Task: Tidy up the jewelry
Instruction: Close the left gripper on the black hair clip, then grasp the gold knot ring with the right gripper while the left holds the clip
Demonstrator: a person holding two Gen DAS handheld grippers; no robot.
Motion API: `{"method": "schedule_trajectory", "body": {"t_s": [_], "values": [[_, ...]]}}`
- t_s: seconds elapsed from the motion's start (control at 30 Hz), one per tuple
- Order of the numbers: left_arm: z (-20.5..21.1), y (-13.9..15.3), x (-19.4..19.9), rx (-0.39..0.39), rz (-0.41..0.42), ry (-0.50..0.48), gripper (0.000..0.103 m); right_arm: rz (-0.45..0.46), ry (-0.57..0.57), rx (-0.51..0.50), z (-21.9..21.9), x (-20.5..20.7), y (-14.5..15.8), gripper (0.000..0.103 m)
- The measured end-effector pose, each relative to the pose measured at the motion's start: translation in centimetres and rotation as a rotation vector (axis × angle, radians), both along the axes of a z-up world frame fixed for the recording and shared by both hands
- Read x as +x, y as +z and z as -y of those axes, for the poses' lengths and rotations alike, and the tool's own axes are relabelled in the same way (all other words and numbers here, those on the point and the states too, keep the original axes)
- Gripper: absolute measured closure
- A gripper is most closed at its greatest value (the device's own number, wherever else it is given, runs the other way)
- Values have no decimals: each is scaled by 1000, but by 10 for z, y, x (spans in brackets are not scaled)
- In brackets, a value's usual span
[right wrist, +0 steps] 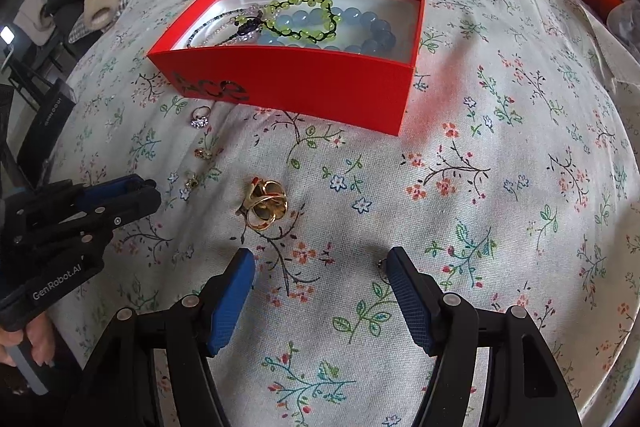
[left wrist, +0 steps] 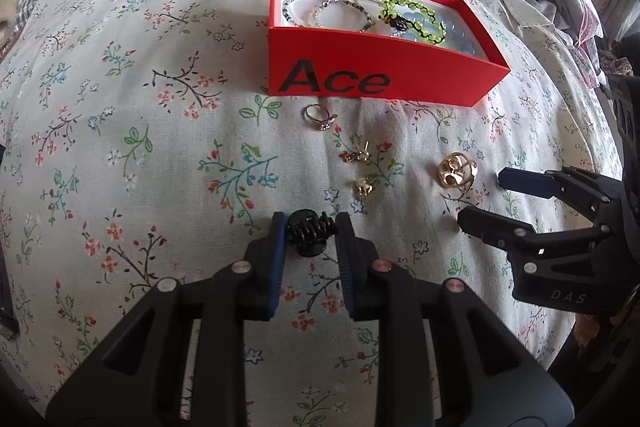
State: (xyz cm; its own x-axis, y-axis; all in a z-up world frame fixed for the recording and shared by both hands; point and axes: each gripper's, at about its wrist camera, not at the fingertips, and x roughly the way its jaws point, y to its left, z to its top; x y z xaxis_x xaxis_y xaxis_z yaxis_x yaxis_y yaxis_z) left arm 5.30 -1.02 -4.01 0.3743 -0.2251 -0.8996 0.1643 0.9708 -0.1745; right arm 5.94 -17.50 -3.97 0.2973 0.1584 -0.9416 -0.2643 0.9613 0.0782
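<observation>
One small black hair claw (left wrist: 307,231) sits pinched in your left gripper (left wrist: 308,227) on the flowered bedspread (left wrist: 120,147). Just beyond lie a ring (left wrist: 320,115) and gold rings (left wrist: 456,175), short of the red box (left wrist: 380,75). Your right gripper (right wrist: 320,267) hangs open, empty.

Beyond my hand-held gripper (left wrist: 308,227), matt black plastic with ribbed blue pads, lay shiny gold-coloured metal rings (left wrist: 457,174) on soft printed bed cloth (left wrist: 140,147), beside a smooth matt red cardboard box (left wrist: 420,79).

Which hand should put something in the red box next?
Left. The left gripper already clamps the black hair claw, ready for the red box. The right gripper is open and empty.
</observation>
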Motion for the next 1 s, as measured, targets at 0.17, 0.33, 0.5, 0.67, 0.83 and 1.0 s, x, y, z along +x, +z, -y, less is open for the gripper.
{"method": "schedule_trajectory", "body": {"t_s": [0.17, 0.33, 0.5, 0.67, 0.83, 1.0], "values": [[-3, 0, -1, 0, -7, 4, 77, 4, -3, 16, -11, 7, 1, 33], [-2, 2, 0, -6, -8, 2, 77, 10, 6, 32, -22, 10, 3, 33], [-8, 6, 0, -15, -5, 7, 77, 25, 5, 34, -30, 13, 6, 38], [-11, 7, 2, -16, -6, 16, 77, 30, -4, 41, -32, 17, 8, 55], [-12, 9, 3, -19, -5, 20, 77, 34, -14, 52, -30, 19, 10, 69], [-13, 11, 5, -18, 0, 24, 77, 35, -3, 54, -29, 18, 12, 85]]}}
